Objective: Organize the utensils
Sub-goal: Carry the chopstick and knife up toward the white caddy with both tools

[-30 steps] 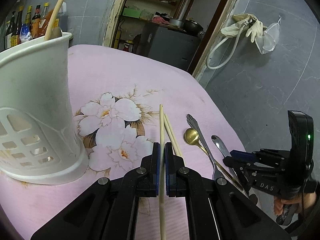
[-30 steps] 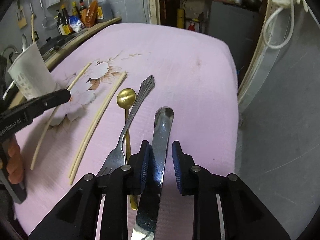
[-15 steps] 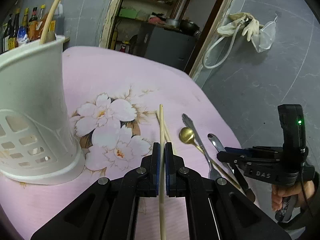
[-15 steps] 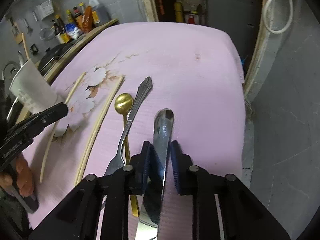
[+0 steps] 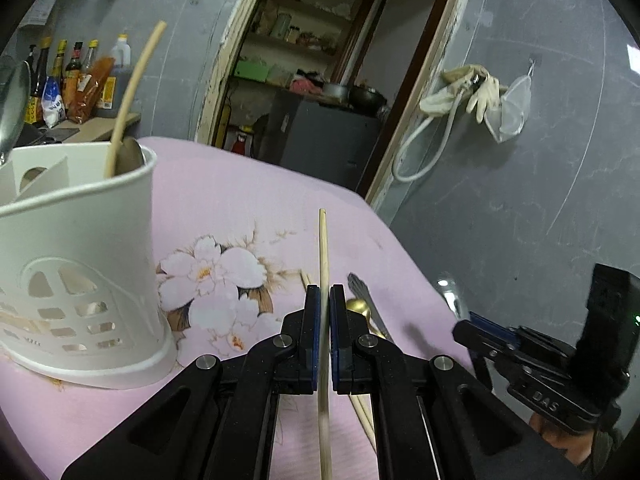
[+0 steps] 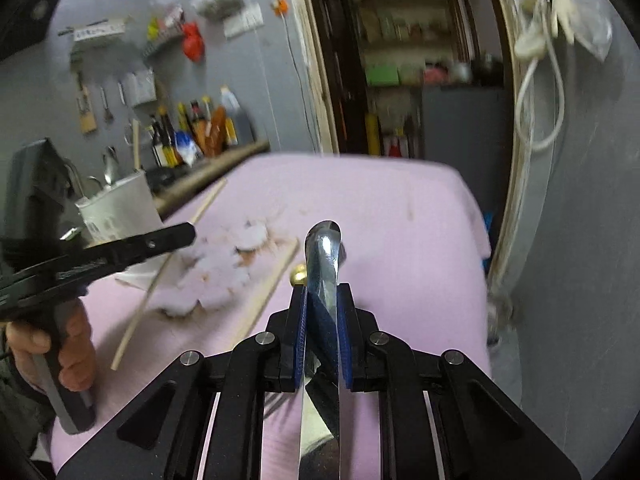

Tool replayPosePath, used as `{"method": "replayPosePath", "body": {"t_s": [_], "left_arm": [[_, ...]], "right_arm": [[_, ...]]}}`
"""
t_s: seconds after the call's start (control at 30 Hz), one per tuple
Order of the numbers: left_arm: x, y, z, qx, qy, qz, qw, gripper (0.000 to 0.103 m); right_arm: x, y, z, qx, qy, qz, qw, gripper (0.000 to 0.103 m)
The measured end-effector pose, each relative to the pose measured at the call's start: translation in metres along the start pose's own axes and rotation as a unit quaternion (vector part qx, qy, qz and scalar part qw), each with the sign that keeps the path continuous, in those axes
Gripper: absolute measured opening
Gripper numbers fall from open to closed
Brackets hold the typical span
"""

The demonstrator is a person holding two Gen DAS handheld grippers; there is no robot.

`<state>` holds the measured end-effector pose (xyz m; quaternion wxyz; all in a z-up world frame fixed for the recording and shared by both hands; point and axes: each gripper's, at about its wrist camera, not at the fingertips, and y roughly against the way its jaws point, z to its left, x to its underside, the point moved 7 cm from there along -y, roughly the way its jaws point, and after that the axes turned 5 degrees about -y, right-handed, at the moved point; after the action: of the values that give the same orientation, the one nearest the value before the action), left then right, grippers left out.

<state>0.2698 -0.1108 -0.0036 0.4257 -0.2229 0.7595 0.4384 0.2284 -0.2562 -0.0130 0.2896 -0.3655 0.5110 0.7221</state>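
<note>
My left gripper (image 5: 325, 300) is shut on a pale wooden chopstick (image 5: 323, 252) and holds it lifted, pointing away over the pink floral tablecloth (image 5: 240, 208). A white perforated utensil holder (image 5: 76, 264) stands at the left with a chopstick and spoons in it. My right gripper (image 6: 323, 300) is shut on a steel knife (image 6: 325, 256) and holds it above the cloth. A second chopstick (image 6: 268, 292), a gold spoon (image 5: 358, 306) and a fork (image 5: 366, 300) lie on the cloth. The right gripper also shows in the left wrist view (image 5: 472, 330).
Sauce bottles (image 5: 76, 80) stand on a counter behind the holder. An open doorway (image 5: 320, 80) with shelves lies beyond the table's far edge. Gloves and a hose (image 5: 472, 92) hang on the grey wall at the right. The table's right edge (image 6: 476, 240) drops to the floor.
Both grippers have risen from the cloth: the left lifted the chopstick, the right closed on the knife and lifted it. The views now tilt up toward the walls.
</note>
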Motion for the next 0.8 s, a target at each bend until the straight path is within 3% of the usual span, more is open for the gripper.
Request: {"method": "replayPosePath", "body": {"t_s": [0.2,0.43,0.57,0.8], "left_arm": [[-0.003,0.007,-0.001,0.004,-0.002,-0.019,0.9998,0.003],[-0.017,0.038,-0.006,-0.003,-0.026,-0.101,0.9946,0.003],[-0.026,0.059,-0.007,-0.016,-0.026,-0.149,0.9884,0.003],[-0.046,0.096,0.018,-0.065,-0.006,-0.195,0.9787,0.003]], "right_arm": [[-0.003,0.011,0.005,-0.013,0.005,-0.031,0.999,0.012],[-0.018,0.032,0.015,-0.036,-0.001,-0.097,0.995,0.012],[-0.032,0.044,0.028,-0.039,0.011,-0.149,0.988,0.012],[-0.067,0.061,0.057,-0.066,0.025,-0.226,0.972,0.012]]}}
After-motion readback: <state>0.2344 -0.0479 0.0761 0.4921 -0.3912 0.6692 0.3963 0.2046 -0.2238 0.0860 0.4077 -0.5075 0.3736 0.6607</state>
